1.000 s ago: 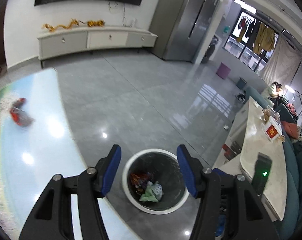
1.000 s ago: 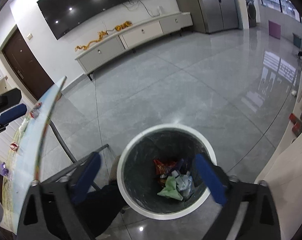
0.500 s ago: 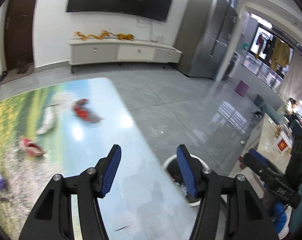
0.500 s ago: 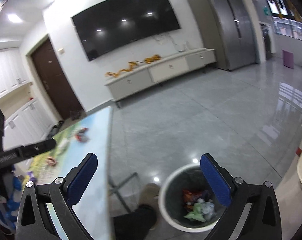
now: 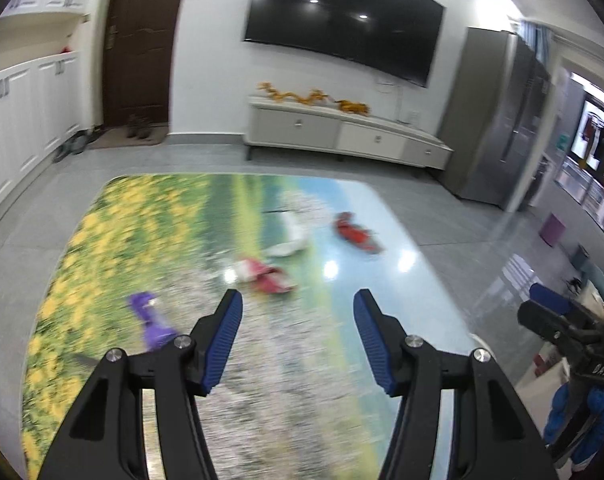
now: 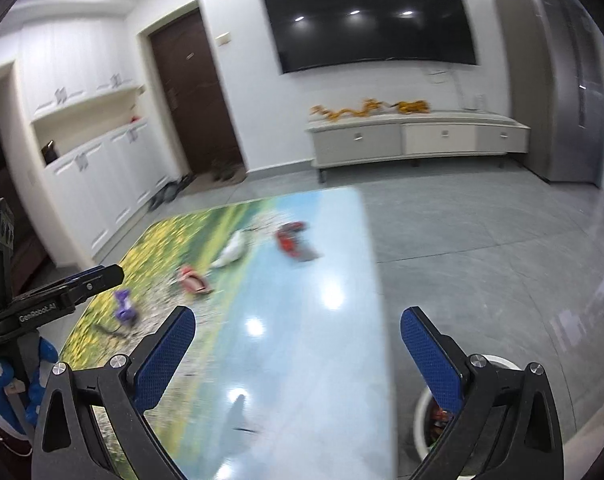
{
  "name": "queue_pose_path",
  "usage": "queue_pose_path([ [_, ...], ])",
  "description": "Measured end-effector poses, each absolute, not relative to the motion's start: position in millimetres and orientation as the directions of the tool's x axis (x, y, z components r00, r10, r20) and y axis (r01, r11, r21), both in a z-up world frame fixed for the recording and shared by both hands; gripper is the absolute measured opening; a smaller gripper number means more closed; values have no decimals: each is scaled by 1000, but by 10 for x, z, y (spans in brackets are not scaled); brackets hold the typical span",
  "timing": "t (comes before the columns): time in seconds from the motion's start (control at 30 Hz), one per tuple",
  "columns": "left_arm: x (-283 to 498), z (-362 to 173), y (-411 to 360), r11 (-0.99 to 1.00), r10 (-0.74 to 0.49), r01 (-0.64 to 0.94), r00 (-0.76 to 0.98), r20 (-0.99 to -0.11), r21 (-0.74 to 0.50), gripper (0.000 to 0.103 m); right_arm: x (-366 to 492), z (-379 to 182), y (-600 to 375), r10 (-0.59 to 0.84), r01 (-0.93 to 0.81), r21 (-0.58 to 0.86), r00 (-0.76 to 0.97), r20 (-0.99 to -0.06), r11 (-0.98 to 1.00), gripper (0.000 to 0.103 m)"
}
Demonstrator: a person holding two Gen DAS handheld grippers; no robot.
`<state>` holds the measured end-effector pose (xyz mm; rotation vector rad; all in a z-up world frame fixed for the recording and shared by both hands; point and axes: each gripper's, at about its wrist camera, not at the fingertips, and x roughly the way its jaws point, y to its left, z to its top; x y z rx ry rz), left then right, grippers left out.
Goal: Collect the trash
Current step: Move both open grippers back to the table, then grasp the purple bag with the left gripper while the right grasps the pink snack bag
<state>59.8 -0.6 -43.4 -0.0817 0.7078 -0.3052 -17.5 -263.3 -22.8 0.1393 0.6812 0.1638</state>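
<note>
Both tongs stand spread and empty: the left tongs [image 5: 298,320] over the near part of the tabletop [image 5: 114,220], the right tongs [image 6: 298,340] over its glossy right side. Four scraps of trash lie apart on the tabletop: a purple wrapper [image 5: 150,316] nearest the left tongs, a red-and-white wrapper [image 5: 264,274] just beyond, a white crumpled piece [image 5: 292,238] behind that, and a red wrapper [image 5: 355,234] toward the far right. All are blurred; exact material cannot be told. Judged light, thin and crushable, with no fragility concern. The glossy surface may let them skid ahead of a closing pad, so each is best taken across its raised crumpled middle, not a flat edge. The white bin [image 6: 425,412] stands on the floor at the right, partly hidden.
</note>
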Motion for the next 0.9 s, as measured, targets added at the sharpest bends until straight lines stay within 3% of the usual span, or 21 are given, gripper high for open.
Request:
queue_pose_path([
  [0.23,632,-765,770,970,-231,117,703,-672,-211,56,140,-357,-2001,271,-232,148,708,-652,962,103],
  [0.47,806,-1080,1220,953,-256,49,658,-708,-299,56,450,-629,-1673,332,-314,158,643,-690,936,103],
  [0.6,995,-1184,1190,952,-266,59,644,-717,-300,56,670,-796,-1518,360,-353,167,603,-712,921,92],
  [0.8,1243,-1375,1048,949,-287,80,616,-734,-304,55,1018,-971,-1314,390,-403,171,561,-730,899,85],
  [0.9,1316,-1450,994,951,-290,91,606,-741,-297,48,1194,-1084,-1208,400,-425,171,540,-741,889,81],
])
